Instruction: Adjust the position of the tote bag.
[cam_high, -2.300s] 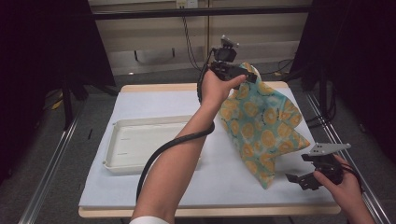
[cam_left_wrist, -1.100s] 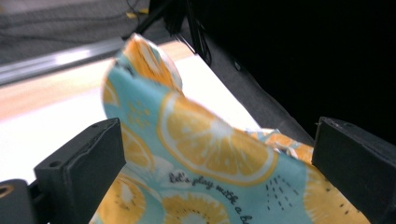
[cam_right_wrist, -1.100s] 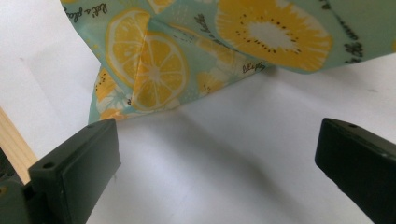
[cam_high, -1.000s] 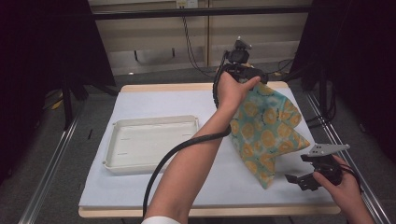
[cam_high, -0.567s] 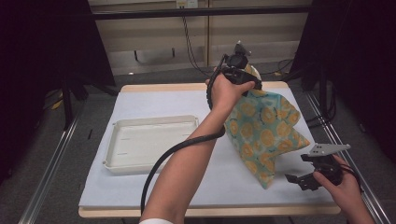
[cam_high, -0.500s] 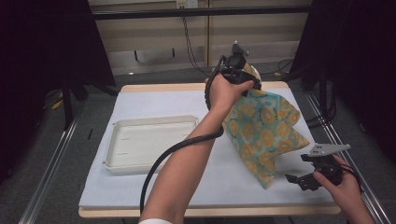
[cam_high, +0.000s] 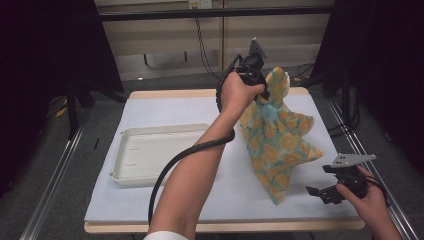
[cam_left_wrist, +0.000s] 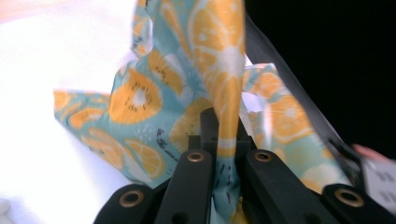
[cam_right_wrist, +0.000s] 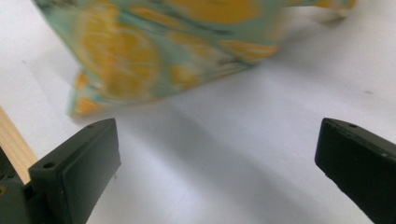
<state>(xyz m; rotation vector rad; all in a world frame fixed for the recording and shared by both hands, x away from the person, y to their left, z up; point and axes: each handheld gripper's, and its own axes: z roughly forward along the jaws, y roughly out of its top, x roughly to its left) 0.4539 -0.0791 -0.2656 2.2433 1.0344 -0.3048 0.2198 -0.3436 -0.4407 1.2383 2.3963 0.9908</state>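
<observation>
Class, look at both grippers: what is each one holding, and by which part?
The left gripper pinches the teal, orange-slice-printed cloth by a bunched fold at its far top edge. The right gripper, jaws wide apart, holds nothing.

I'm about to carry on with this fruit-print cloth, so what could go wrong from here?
1. The left gripper pinches only a narrow fold of the cloth; a tug could pull it free.
2. The cloth's low end drags on the table, so lifting may bunch it.
3. The right gripper waits open beside the low corner and might miss that edge.

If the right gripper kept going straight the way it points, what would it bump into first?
Probably the fruit-print cloth. The right gripper stands open, aimed across bare white table cover toward the cloth's low edge, though depth is hard to judge.
</observation>
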